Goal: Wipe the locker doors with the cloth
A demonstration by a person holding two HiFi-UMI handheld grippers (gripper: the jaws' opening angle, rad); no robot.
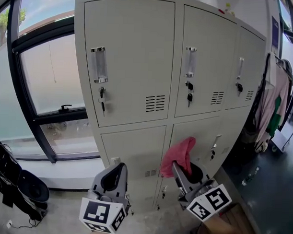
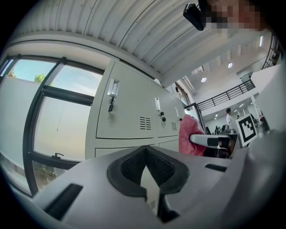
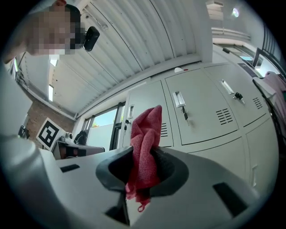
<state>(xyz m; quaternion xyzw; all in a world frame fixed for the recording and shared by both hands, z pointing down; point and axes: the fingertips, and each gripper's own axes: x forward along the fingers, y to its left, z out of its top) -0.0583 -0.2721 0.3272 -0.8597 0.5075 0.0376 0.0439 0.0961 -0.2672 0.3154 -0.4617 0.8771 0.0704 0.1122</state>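
Observation:
The beige metal lockers [image 1: 134,65] fill the head view, with three upper doors and lower doors beneath. My right gripper [image 1: 179,169] is shut on a red cloth [image 1: 180,152], which it holds up in front of the lower middle door [image 1: 203,133]; whether the cloth touches the door I cannot tell. In the right gripper view the cloth [image 3: 145,134] stands bunched between the jaws of that gripper [image 3: 143,166]. To the left, my left gripper [image 1: 116,174] hangs before the lower left door [image 1: 136,147]. Its jaws [image 2: 146,169] are shut with nothing in them. The left gripper view shows the cloth [image 2: 187,134] at the right.
Keys [image 1: 102,100] hang from the locks of the upper doors. A large window [image 1: 47,72] is left of the lockers, with a black bag [image 1: 19,186] on the floor below it. Clothes [image 1: 276,104] hang at the right, and a bottle [image 1: 250,176] lies on the dark floor.

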